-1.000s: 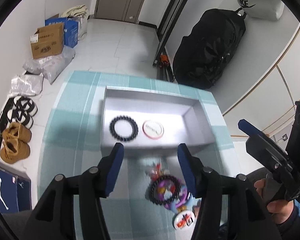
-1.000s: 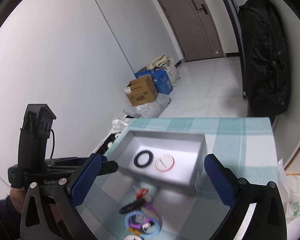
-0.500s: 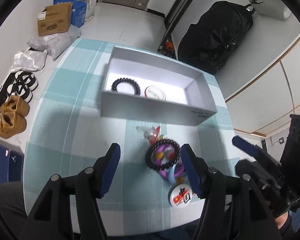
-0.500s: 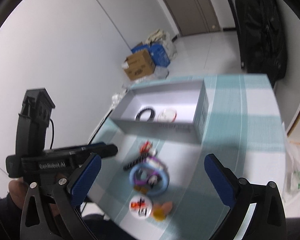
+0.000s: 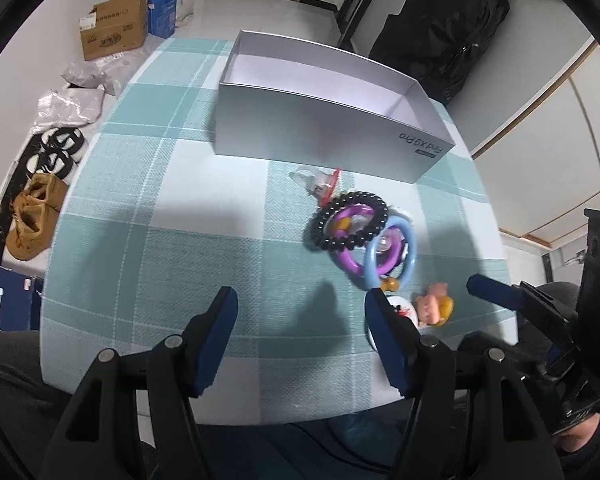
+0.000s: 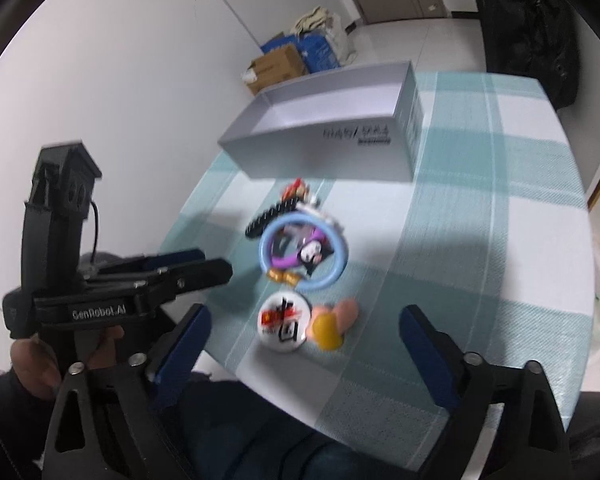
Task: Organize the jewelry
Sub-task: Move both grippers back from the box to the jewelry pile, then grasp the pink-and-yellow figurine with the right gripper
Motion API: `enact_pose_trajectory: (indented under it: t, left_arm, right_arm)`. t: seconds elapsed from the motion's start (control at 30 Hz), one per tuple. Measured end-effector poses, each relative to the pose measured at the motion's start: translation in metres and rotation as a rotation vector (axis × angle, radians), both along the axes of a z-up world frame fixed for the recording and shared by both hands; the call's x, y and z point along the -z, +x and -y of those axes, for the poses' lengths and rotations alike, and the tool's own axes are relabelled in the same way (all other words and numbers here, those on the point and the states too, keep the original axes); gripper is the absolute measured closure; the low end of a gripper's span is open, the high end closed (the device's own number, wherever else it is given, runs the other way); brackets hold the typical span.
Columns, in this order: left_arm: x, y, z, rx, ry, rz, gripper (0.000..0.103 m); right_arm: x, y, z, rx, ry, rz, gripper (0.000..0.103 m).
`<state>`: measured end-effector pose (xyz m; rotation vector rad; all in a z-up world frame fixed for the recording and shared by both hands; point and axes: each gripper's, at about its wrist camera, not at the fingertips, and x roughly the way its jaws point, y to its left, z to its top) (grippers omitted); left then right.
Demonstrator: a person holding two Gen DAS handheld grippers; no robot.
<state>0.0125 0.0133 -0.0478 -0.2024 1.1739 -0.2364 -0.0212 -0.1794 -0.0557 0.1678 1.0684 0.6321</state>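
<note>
A grey open box [image 5: 324, 120] stands at the far side of the teal checked table [image 5: 180, 208]; it also shows in the right wrist view [image 6: 332, 136]. In front of it lies a pile: a black bead bracelet [image 5: 348, 224], a purple ring [image 5: 354, 256], a blue ring [image 5: 392, 252] [image 6: 302, 254], a red-and-clear piece [image 5: 320, 184], a white badge [image 6: 282, 322] and a small pink-and-yellow figure [image 5: 434, 308] [image 6: 332, 326]. My left gripper [image 5: 300, 316] is open and empty, near the pile's left. My right gripper [image 6: 304, 328] is open and empty, around the badge and figure from the near side.
The table's near edge is close to my lap. On the floor at left are cardboard boxes [image 5: 114, 30], plastic bags [image 5: 70, 100] and shoes [image 5: 36, 216]. A black bag [image 5: 444, 28] hangs behind the box. The other gripper shows at the right edge [image 5: 540, 320].
Both grippers have pulled back and down from above the box towards the near table edge. The box's inside is now hidden by its wall. Both stay open.
</note>
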Motion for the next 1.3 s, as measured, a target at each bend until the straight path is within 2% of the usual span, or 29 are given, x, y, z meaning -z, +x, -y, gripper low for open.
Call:
enact_pose_trajectory:
  t: [0.27, 0.4, 0.47, 0.57, 0.6, 0.67, 0.73, 0.77, 1.2, 1.27, 1.3]
  left_arm:
    - [-0.005, -0.007, 0.004, 0.022, 0.061, 0.06, 0.042]
    - [-0.003, -0.012, 0.004, 0.036, 0.07, 0.07, 0.042]
    - [-0.005, -0.013, 0.005, 0.04, 0.07, 0.075, 0.042]
    - [-0.006, -0.014, 0.005, 0.04, 0.059, 0.077, 0.042]
    - [-0.006, -0.014, 0.005, 0.04, 0.059, 0.076, 0.042]
    - [-0.004, -0.013, 0.005, 0.046, 0.05, 0.064, 0.042]
    - [-0.003, -0.013, 0.006, 0.049, 0.047, 0.058, 0.041]
    - [-0.003, -0.013, 0.006, 0.053, 0.044, 0.055, 0.041]
    - [-0.002, -0.015, 0.011, 0.097, 0.011, 0.035, 0.032]
    - [-0.001, -0.015, 0.012, 0.101, 0.01, 0.031, 0.028]
    - [-0.001, -0.015, 0.013, 0.104, 0.003, 0.029, 0.023]
  right_arm:
    - [0.007, 0.0, -0.007, -0.012, -0.031, -0.023, 0.015]
    - [0.01, 0.003, -0.008, -0.002, -0.043, -0.035, 0.025]
    - [0.01, 0.004, -0.009, 0.0, -0.051, -0.028, 0.031]
    - [0.01, 0.004, -0.011, 0.002, -0.064, -0.026, 0.049]
    - [0.011, 0.004, -0.011, -0.002, -0.058, -0.035, 0.058]
    - [0.012, 0.004, -0.01, 0.005, -0.062, -0.036, 0.063]
    - [0.012, 0.004, -0.008, 0.011, -0.068, -0.039, 0.075]
    - [0.013, 0.005, -0.008, 0.018, -0.076, -0.039, 0.077]
    - [0.012, 0.008, -0.004, 0.033, -0.053, -0.04, 0.08]
    - [0.01, 0.008, 0.0, 0.044, -0.043, -0.033, 0.08]
    - [0.008, 0.008, 0.001, 0.051, -0.037, -0.028, 0.08]
